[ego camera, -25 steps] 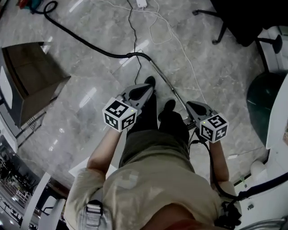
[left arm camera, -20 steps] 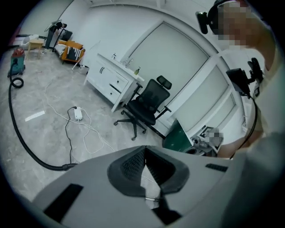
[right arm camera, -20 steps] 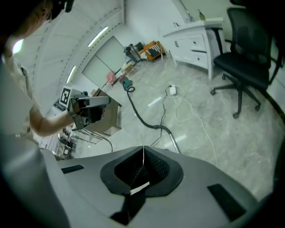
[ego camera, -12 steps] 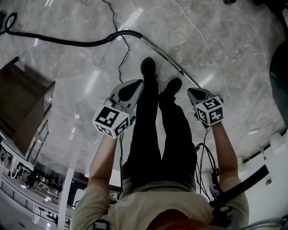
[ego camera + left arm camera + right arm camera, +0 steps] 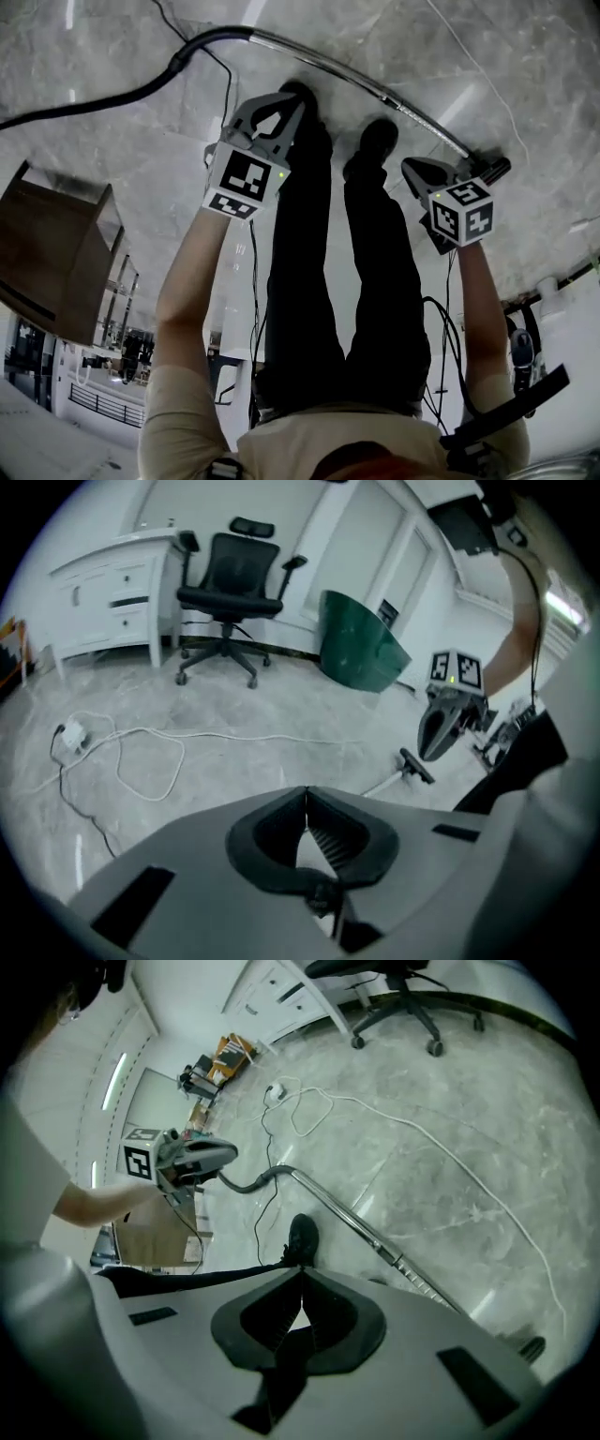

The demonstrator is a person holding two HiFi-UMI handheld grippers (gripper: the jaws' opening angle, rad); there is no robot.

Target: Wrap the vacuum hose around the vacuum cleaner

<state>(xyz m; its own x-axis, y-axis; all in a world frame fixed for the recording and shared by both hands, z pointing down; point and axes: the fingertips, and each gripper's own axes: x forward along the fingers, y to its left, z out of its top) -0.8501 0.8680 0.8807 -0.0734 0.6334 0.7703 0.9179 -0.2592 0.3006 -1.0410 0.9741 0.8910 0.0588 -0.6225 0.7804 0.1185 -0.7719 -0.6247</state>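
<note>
Person standing on the marble floor [image 5: 112, 37], bent well forward, one hand-held gripper lowered on either side of the legs.

The left hand-held gripper [image 5: 286, 98] was clenched, its jaws together with nothing between them. The right hand-held gripper [image 5: 411, 167] was likewise clenched and empty. Both pointed downward at the floor just beyond the shoes [image 5: 375, 141]. Each hung near the vacuum's pipework but apart from it, which reads as a reach toward it before any grasp. By that reading the wrapping had not begun, and the jaws would have to part first.

The vacuum hose [image 5: 112, 98] lay loose on the floor. It came in from the left edge and curved up to join the metal wand [image 5: 375, 89] far of the left hand-held gripper. The wand lay flat, its long axis running from far left to nearer right across the front of the feet. Its hose end pointed left, and the floor nozzle [image 5: 495, 169] pointed right, just beside the right hand-held gripper.

The vacuum cleaner body showed in no view, so the hose's other end could not be placed.

A white cable [image 5: 441, 1147] trailed loose farther out, clear of the wand. A brown box [image 5: 56, 253] stood at the left.
</note>
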